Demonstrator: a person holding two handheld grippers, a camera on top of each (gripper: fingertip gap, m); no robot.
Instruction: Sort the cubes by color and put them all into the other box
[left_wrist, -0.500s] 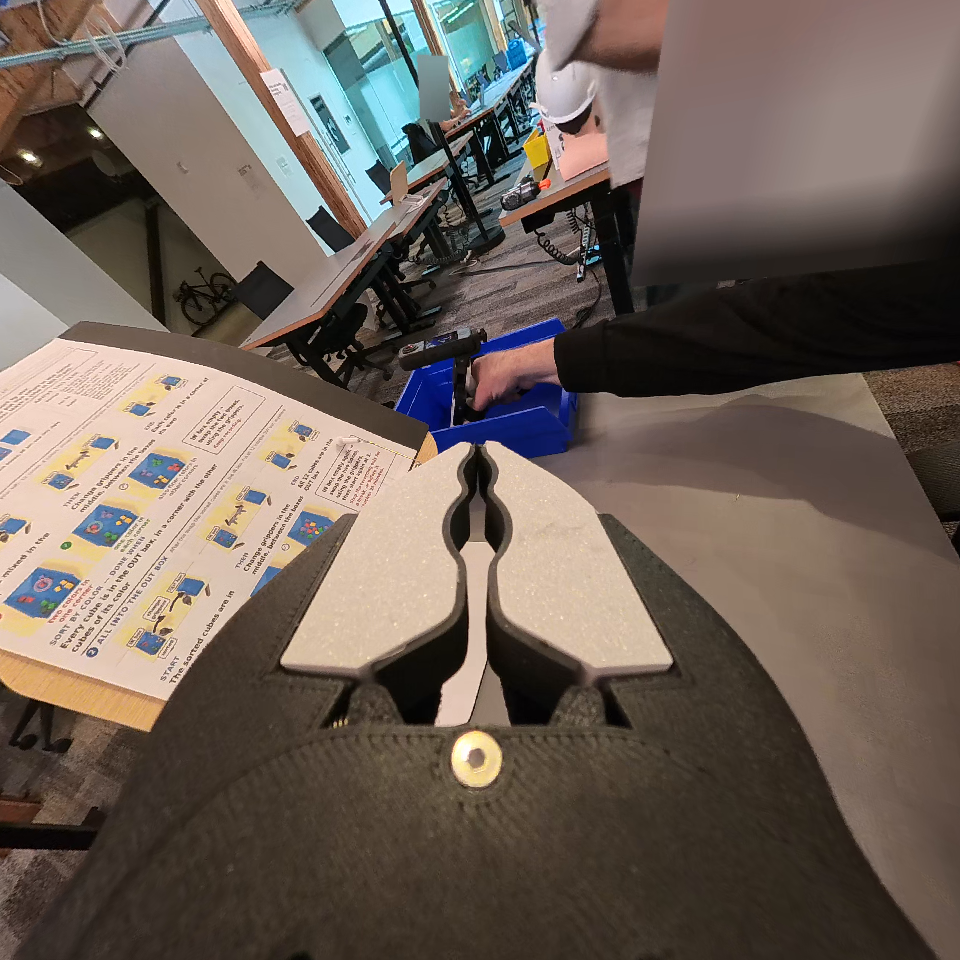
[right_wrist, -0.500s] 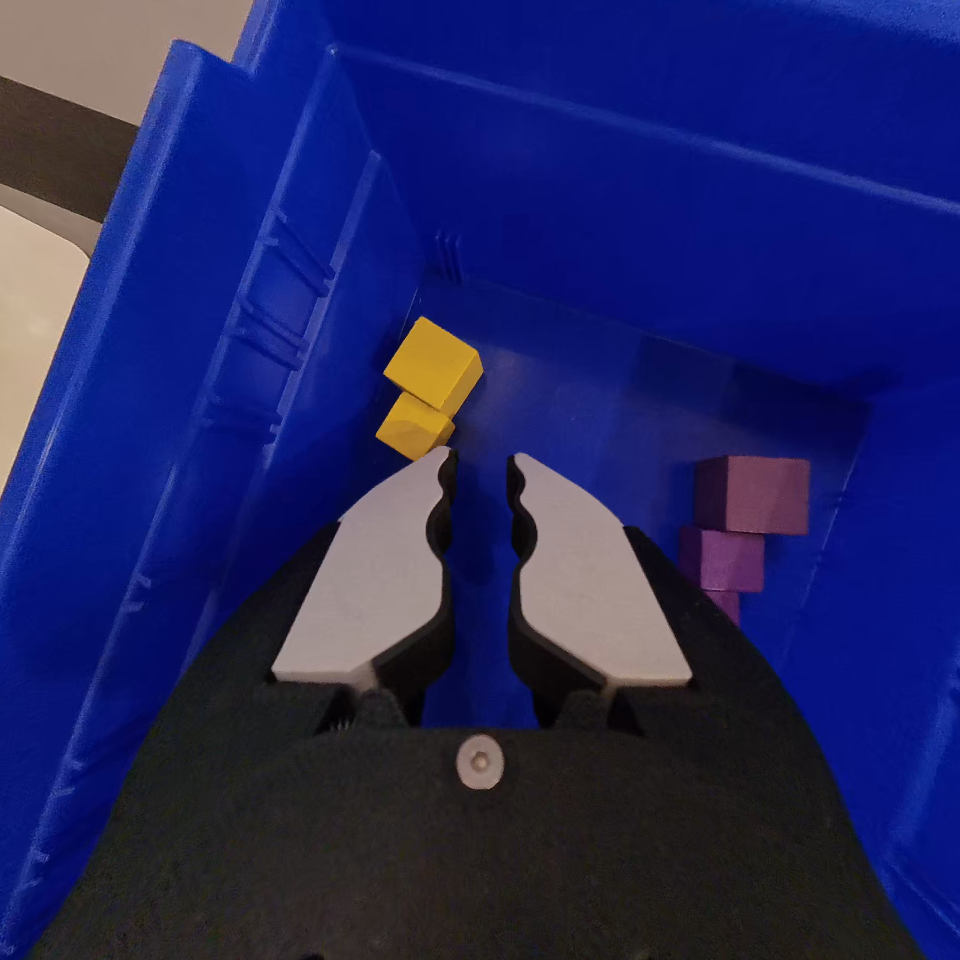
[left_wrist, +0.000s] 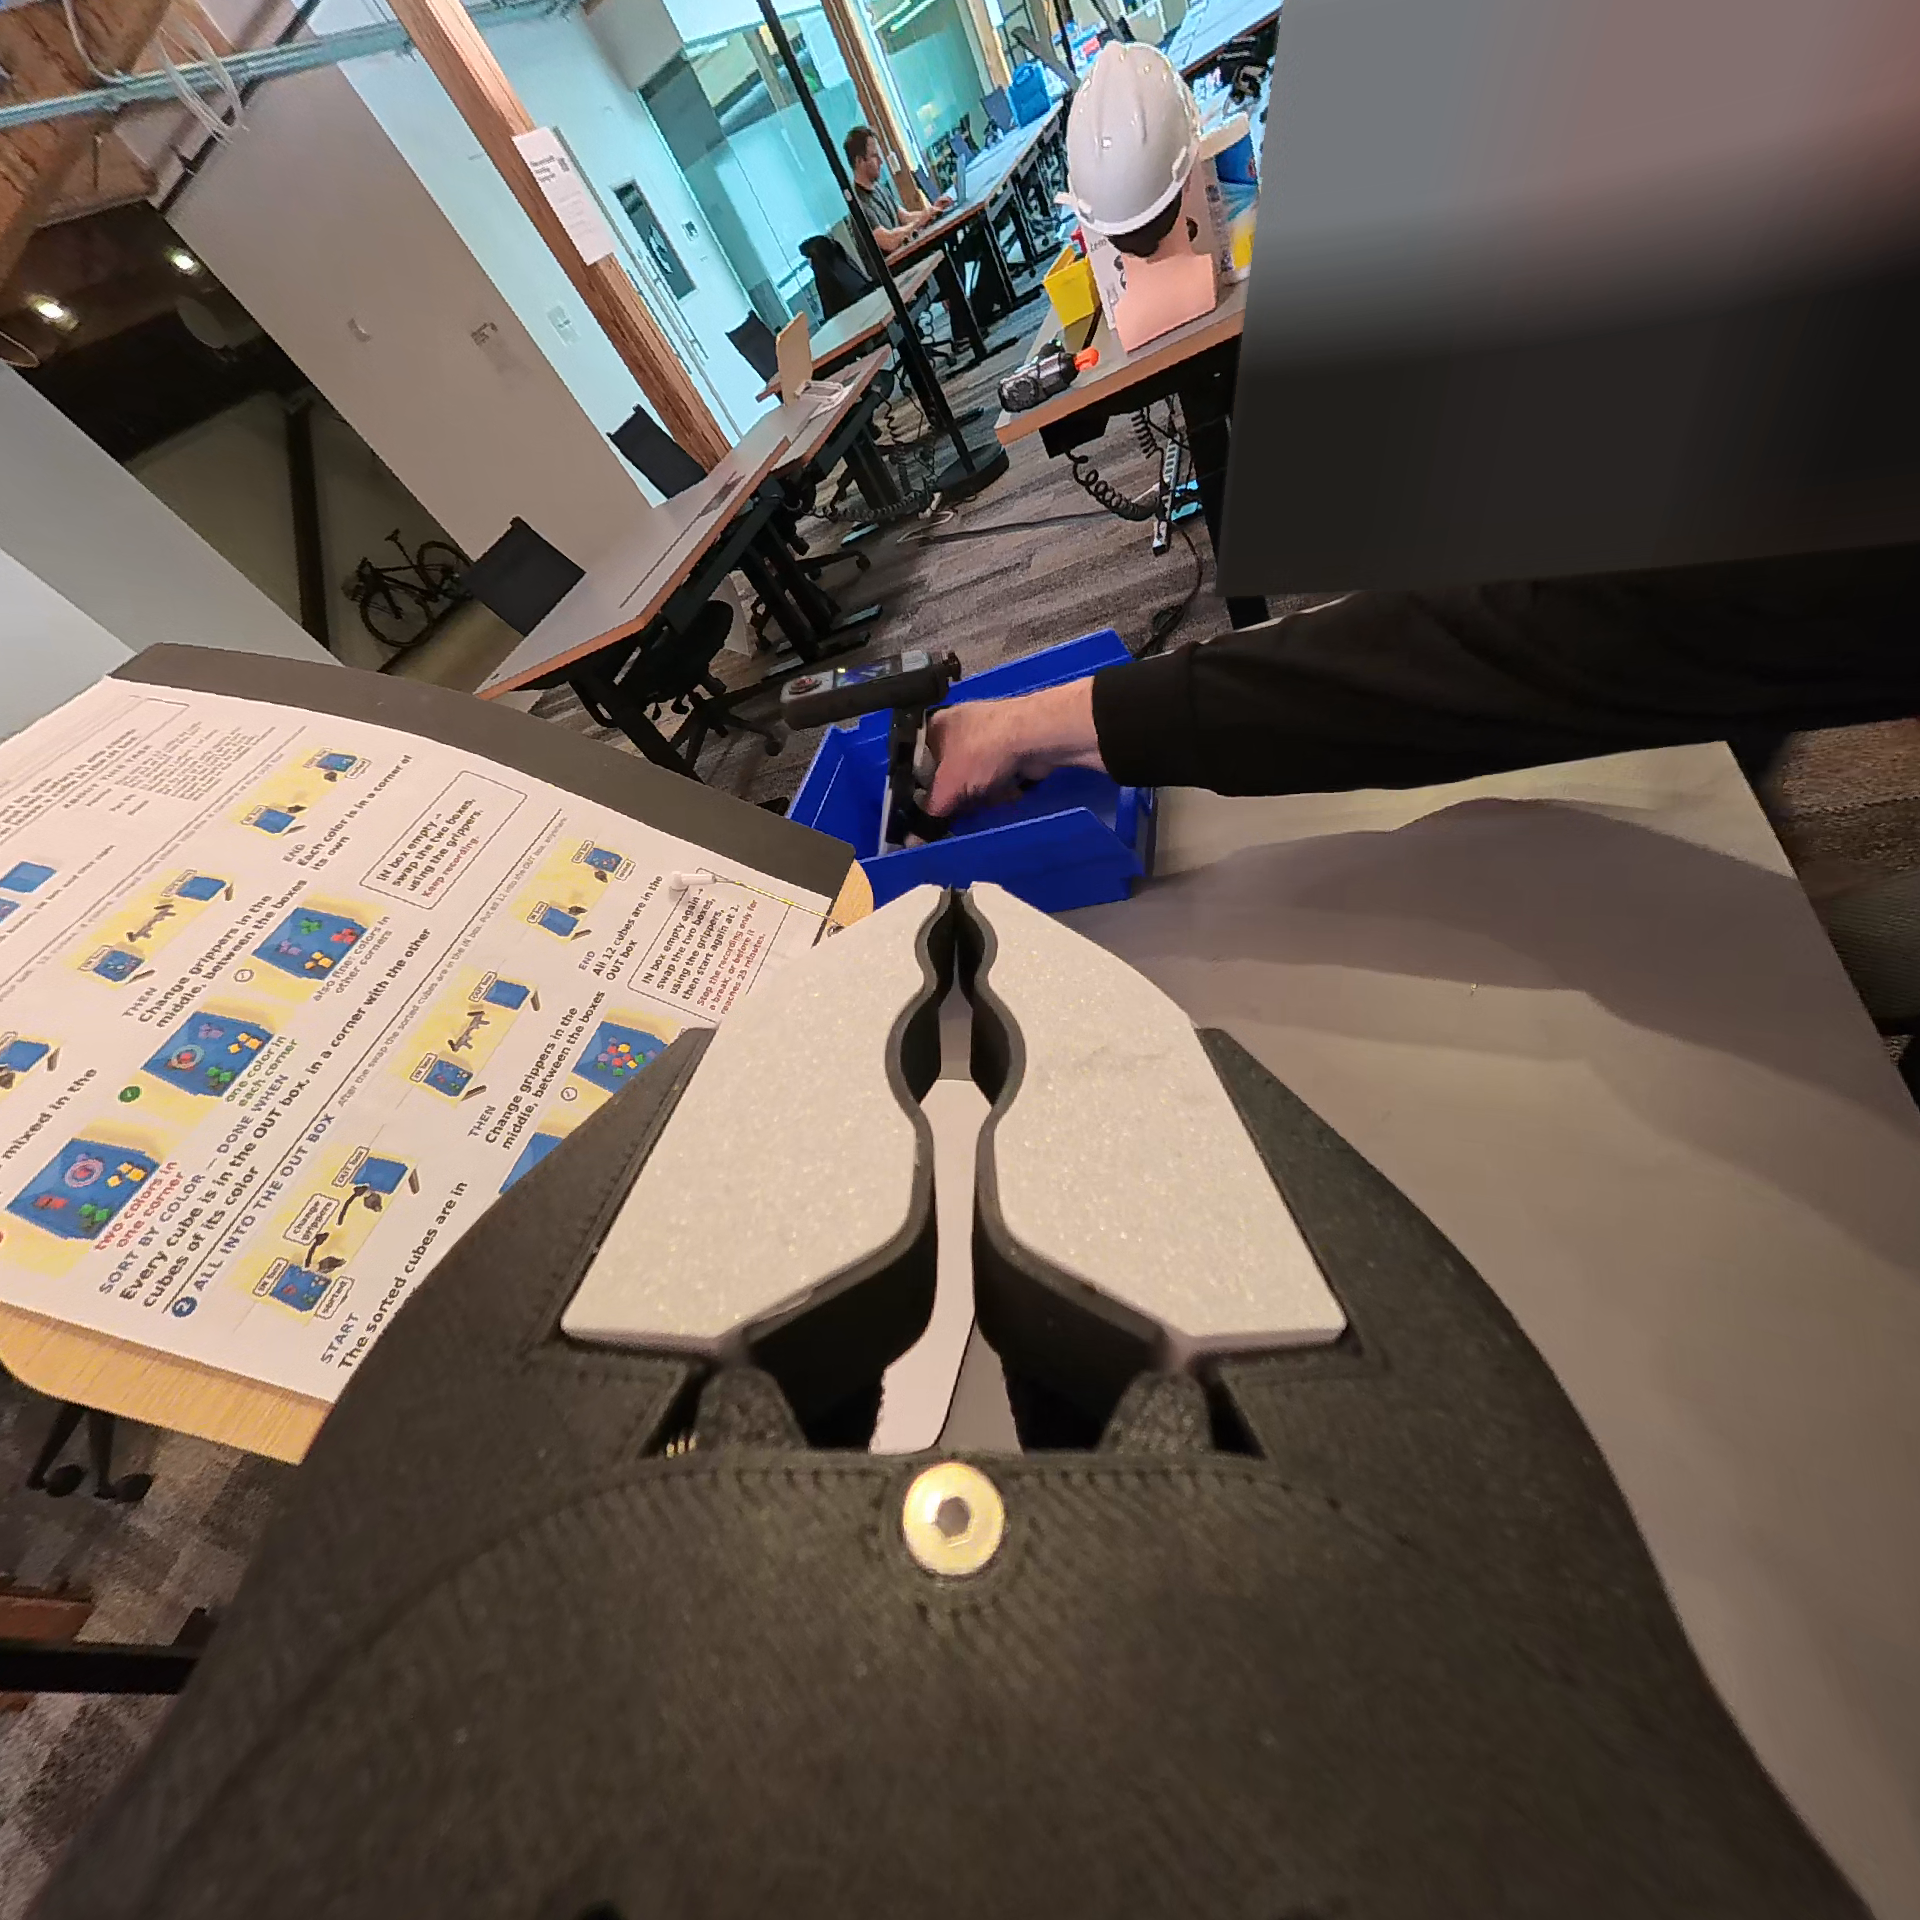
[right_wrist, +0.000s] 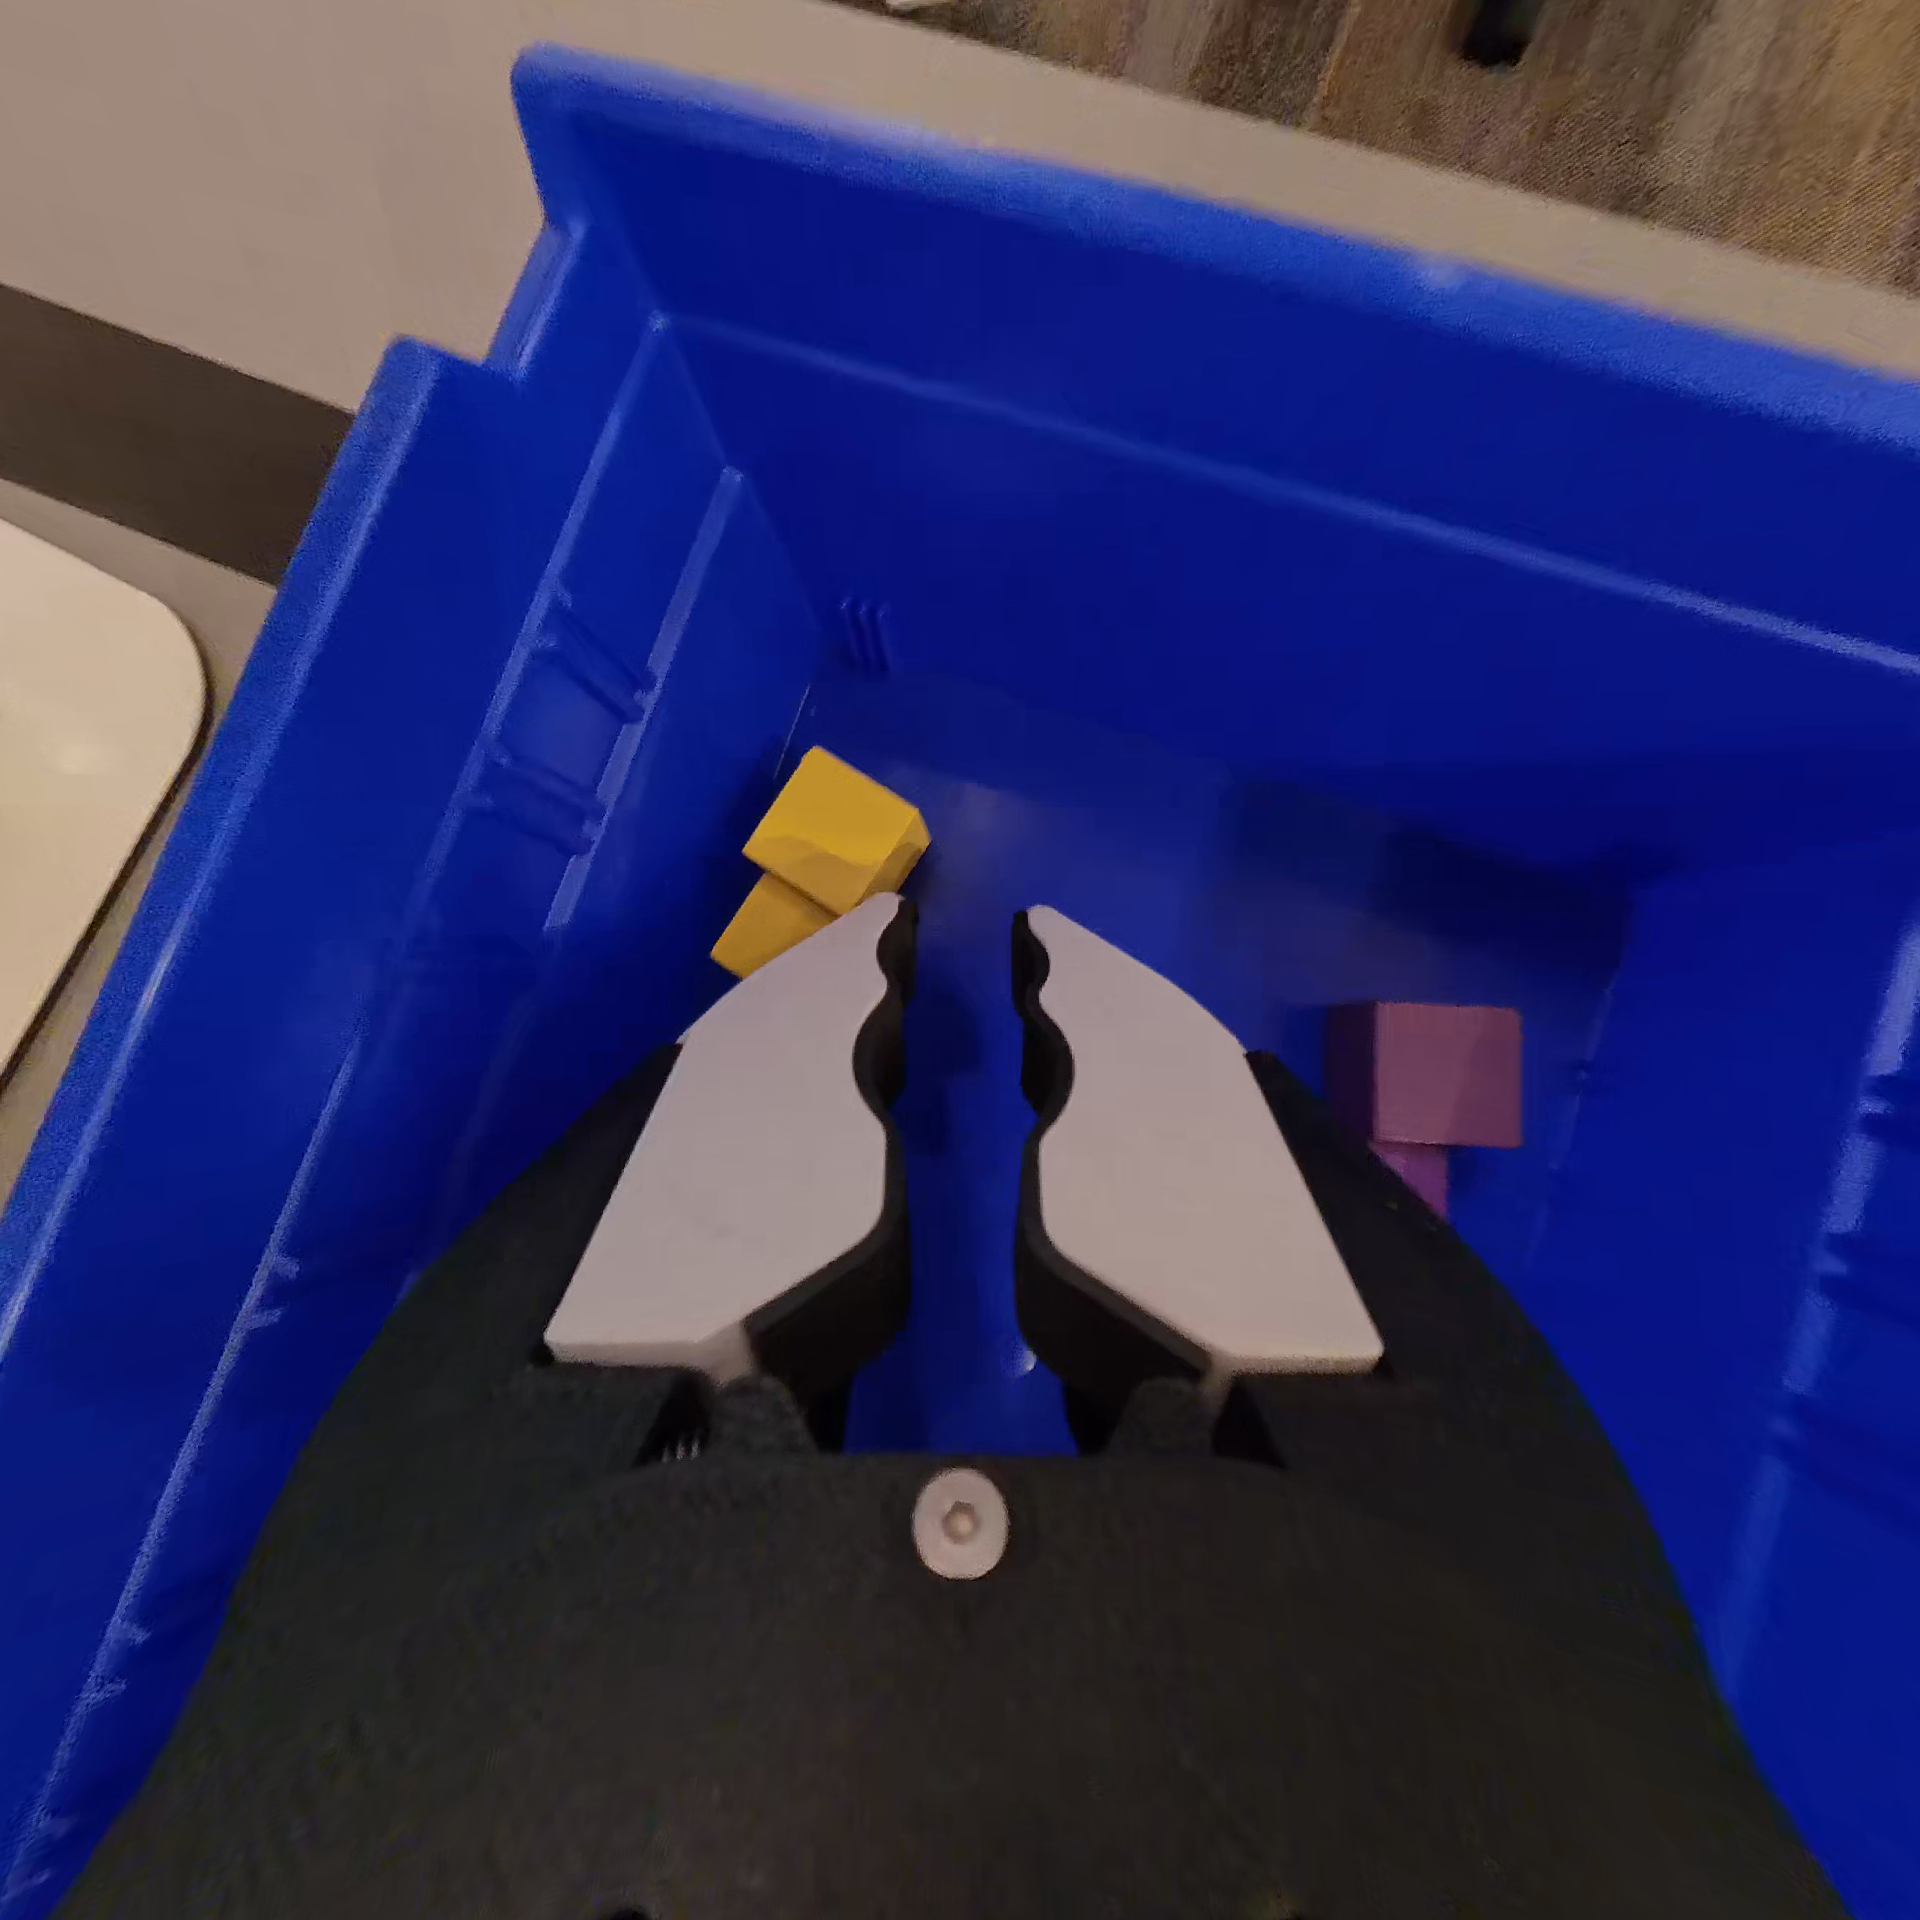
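Just beyond right tool's left tip, yellow cubes.

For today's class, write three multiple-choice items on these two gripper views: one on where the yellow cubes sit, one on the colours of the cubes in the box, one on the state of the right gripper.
1. The yellow cubes lie:
A. against the blue box's left wall
B. on the grey table
C. between the fingers

2. The cubes visible in the box are:
A. red and green
B. yellow and purple
C. all yellow

3. The right gripper is:
A. shut on a cube
B. open and empty
C. outside the box

Answers:
1 A, they sit in the far left corner.
2 B, purple cubes sit at the right wall.
3 B, a bare gap shows between its fingers.
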